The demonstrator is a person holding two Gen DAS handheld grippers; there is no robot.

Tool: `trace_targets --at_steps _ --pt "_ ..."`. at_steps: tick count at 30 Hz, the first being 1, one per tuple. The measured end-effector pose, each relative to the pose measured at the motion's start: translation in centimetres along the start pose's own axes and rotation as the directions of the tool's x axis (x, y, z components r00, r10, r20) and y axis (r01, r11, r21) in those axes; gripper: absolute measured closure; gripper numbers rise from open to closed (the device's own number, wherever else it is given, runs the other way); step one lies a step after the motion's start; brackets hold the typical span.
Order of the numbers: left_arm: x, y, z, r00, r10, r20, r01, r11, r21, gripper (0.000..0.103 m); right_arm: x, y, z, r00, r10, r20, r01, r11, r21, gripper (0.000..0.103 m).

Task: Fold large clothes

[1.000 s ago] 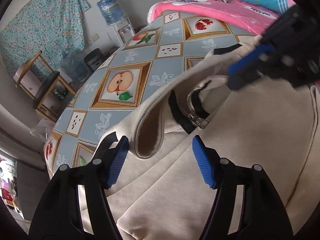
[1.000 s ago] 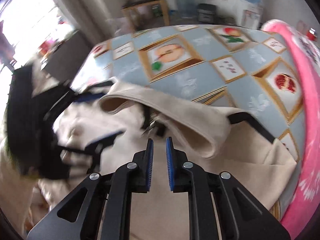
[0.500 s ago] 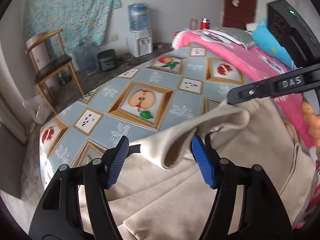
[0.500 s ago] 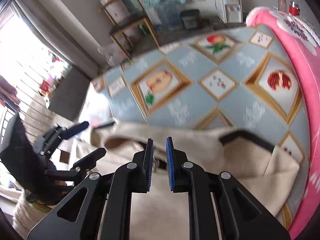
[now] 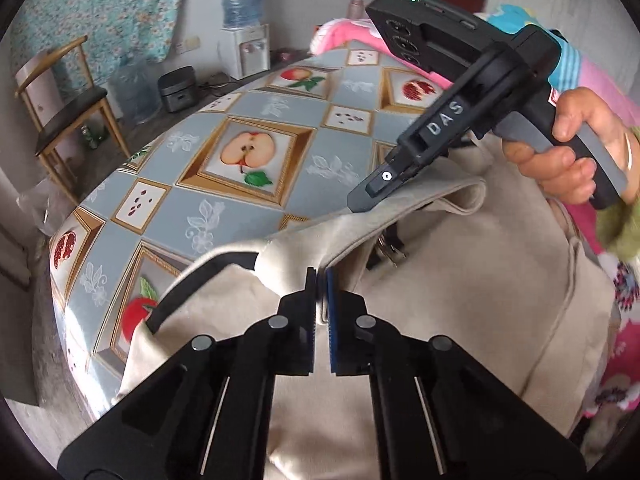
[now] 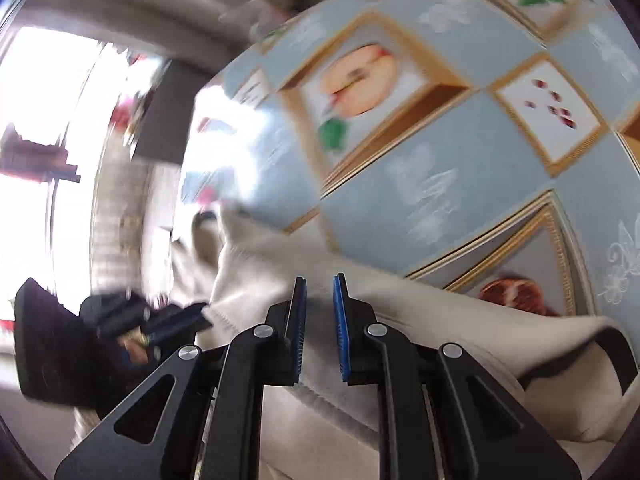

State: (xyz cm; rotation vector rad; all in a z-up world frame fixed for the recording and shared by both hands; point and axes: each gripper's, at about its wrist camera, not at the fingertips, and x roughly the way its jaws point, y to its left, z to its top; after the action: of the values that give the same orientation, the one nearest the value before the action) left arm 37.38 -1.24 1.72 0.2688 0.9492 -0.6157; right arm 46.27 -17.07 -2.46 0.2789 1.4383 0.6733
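Observation:
A cream zip jacket (image 5: pixel 460 300) lies on the table's fruit-patterned cloth (image 5: pixel 248 152). Its collar stands up near the zip pull (image 5: pixel 390 250). My left gripper (image 5: pixel 321 280) is shut on the collar's left part, with fabric pinched between the pads. My right gripper (image 5: pixel 360 202), held by a hand (image 5: pixel 568 160), bites the collar edge further right. In the blurred right wrist view, the right gripper (image 6: pixel 320 292) shows a narrow gap filled by the cream jacket (image 6: pixel 400 300). There the left gripper (image 6: pixel 192 316) is a dark blur at the left.
Bare patterned table (image 6: pixel 440 160) stretches beyond the collar, and its rounded edge drops off at the left. Pink bedding (image 5: pixel 348 32) lies at the far right. On the floor beyond are a wooden chair (image 5: pixel 68 108), a water dispenser (image 5: pixel 244 52) and a black cooker (image 5: pixel 178 88).
My left jaws went from wide open around the collar to shut on it. The right gripper swung down toward the table and sits lower on the collar edge.

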Motion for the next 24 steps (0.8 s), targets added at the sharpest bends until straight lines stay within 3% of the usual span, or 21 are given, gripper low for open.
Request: trace_targets --at_steps 3,6,11,14,16,17,19,21,24 --pt "-1.2 -0.1 -0.8 0.999 -0.029 -0.020 0.029 1.000 0.006 0.094 0.4 1.7 -1.7 0.999 -0.036 -0.012 0.035 0.996 -0.086 0.089" --pt "-3.1 0.1 -1.2 0.998 -0.061 0.019 0.062 0.998 -0.016 0.092 1.5 2.7 -3.0 0.994 -0.105 -0.004 0.104 0.983 -0.150 0.089" --pt "-4.3 2.3 -1.1 0.993 -0.091 0.080 0.103 0.981 -0.165 0.078 1.5 5.6 -4.5 0.971 -0.234 0.046 0.238 0.941 -0.239 0.089" --pt "-3.2 4.2 -1.4 0.993 -0.103 0.062 0.117 0.946 -0.302 0.074 -0.3 7.1 -5.4 0.969 -0.215 0.119 0.240 0.930 -0.278 0.089" --pt "-2.5 5.0 -1.5 0.991 -0.121 0.058 0.134 0.917 -0.375 0.068 0.6 6.7 -5.9 0.965 -0.241 0.101 0.260 0.924 -0.281 0.089" --pt "-1.9 5.5 -1.7 0.989 -0.139 0.055 0.150 0.897 -0.416 0.065 1.8 6.0 -6.1 0.962 -0.263 0.069 0.272 0.923 -0.272 0.089" --pt "-0.4 6.2 -1.8 0.983 -0.179 0.041 0.176 0.856 -0.486 0.057 2.5 5.5 -6.4 0.961 -0.263 0.083 0.276 0.920 -0.277 0.089" --pt "1.0 6.9 -2.1 0.975 -0.220 0.029 0.198 0.804 -0.561 0.056 1.6 5.3 -6.1 0.965 -0.252 0.077 0.263 0.935 -0.239 0.089" --pt "2.6 7.2 -2.2 0.970 -0.245 0.004 0.194 0.759 -0.622 0.056 -1.6 4.5 -6.9 0.970 -0.210 0.119 0.230 0.954 -0.190 0.087"
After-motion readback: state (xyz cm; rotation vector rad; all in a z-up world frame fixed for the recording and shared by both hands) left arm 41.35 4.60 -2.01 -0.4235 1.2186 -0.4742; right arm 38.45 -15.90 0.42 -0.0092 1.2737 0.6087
